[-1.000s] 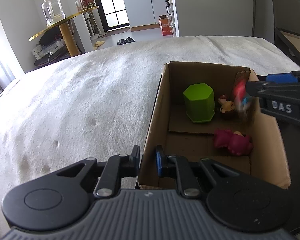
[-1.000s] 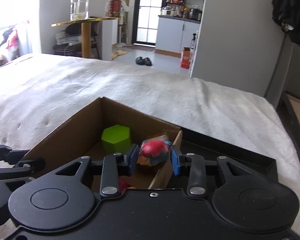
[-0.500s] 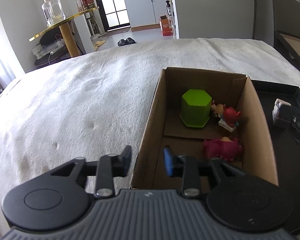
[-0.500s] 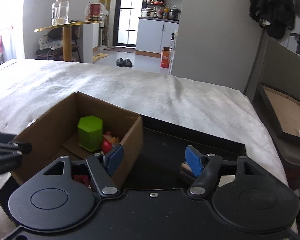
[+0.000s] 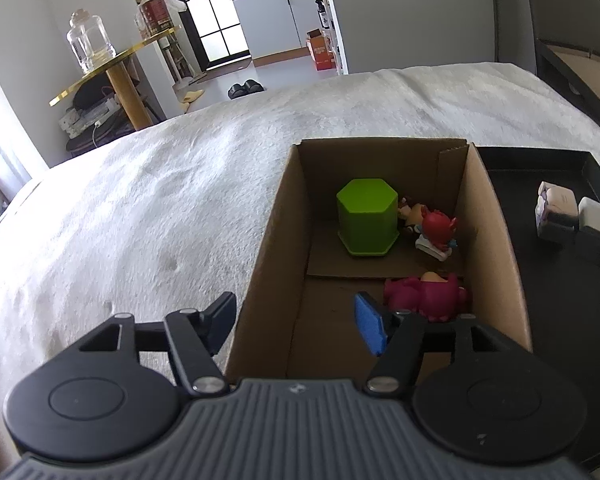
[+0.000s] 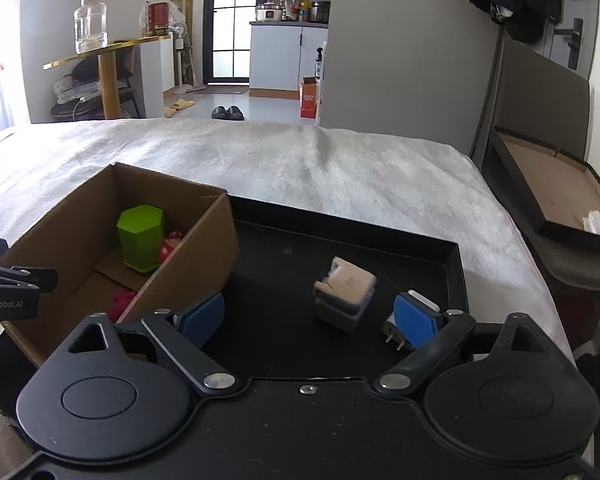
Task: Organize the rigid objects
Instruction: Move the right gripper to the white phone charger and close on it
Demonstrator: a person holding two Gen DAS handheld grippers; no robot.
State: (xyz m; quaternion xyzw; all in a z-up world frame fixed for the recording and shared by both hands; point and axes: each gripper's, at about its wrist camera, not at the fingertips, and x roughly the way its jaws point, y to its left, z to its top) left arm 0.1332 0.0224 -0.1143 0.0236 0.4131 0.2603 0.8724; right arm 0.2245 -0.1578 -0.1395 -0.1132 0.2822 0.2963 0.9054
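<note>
Cardboard box (image 5: pixel 496 240) with green hexagonal cup (image 5: pixel 367 216), figurines (image 5: pixel 426 298).

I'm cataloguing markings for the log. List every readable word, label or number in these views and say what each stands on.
"Gen.Robot.AI": white print on the black left claw, seen in the right wrist view.
Red tin on the gold table: label too small.
Orange carton on the floor: print blurred.
White charger block: faint mark, unreadable.
</note>
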